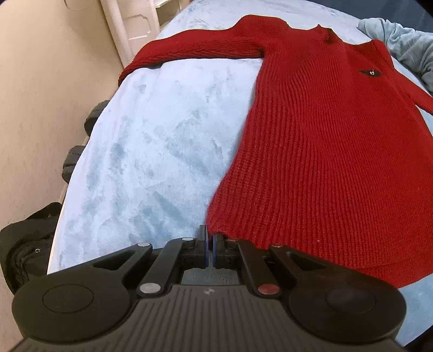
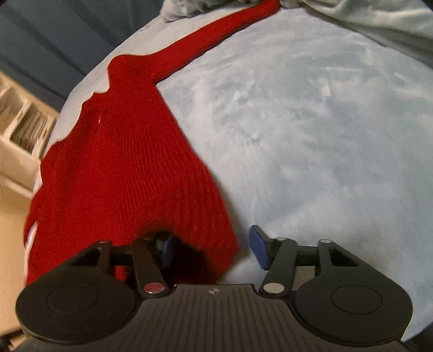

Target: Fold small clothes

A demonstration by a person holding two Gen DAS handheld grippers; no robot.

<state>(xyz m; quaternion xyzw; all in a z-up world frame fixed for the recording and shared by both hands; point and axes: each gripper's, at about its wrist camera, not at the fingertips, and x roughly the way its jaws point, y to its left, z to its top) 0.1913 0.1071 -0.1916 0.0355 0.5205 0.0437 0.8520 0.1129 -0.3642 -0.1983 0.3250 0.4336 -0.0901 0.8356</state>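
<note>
Item one: red knitted sweater [image 1: 324,151], spread flat and face up on a pale blue fleece blanket [image 1: 162,135]. One sleeve [image 1: 189,51] runs out sideways to the blanket's edge; the other sleeve [image 2: 216,29] stretches away toward a bunched pale cloth [image 2: 365,21] at the far side. A small dark patch with a metal trinket [image 1: 370,72] sits on the chest. It is too small to read, and no lettering can be made out on it.

Item two: your left gripper [image 1: 210,241], jaws closed with the blue pads together, right at the sweater's bottom corner. The hem meets the pads, but whether any knit is pinched between them you cannot tell from this view.

Item three: your right gripper [image 2: 213,250], jaws standing apart over the opposite bottom corner. The hem lies between them and drapes over the left pad [image 2: 166,250]; the right pad [image 2: 259,250] stands clear of the knit, above bare blanket.

Item four: a small emblem [image 2: 213,291] on the gripper body, without legible writing.

Item five: surroundings. White furniture [image 1: 132,27] beyond the blanket, dark bags [image 1: 24,243] on the floor beside it, white shelving [image 2: 21,130] to one side.
</note>
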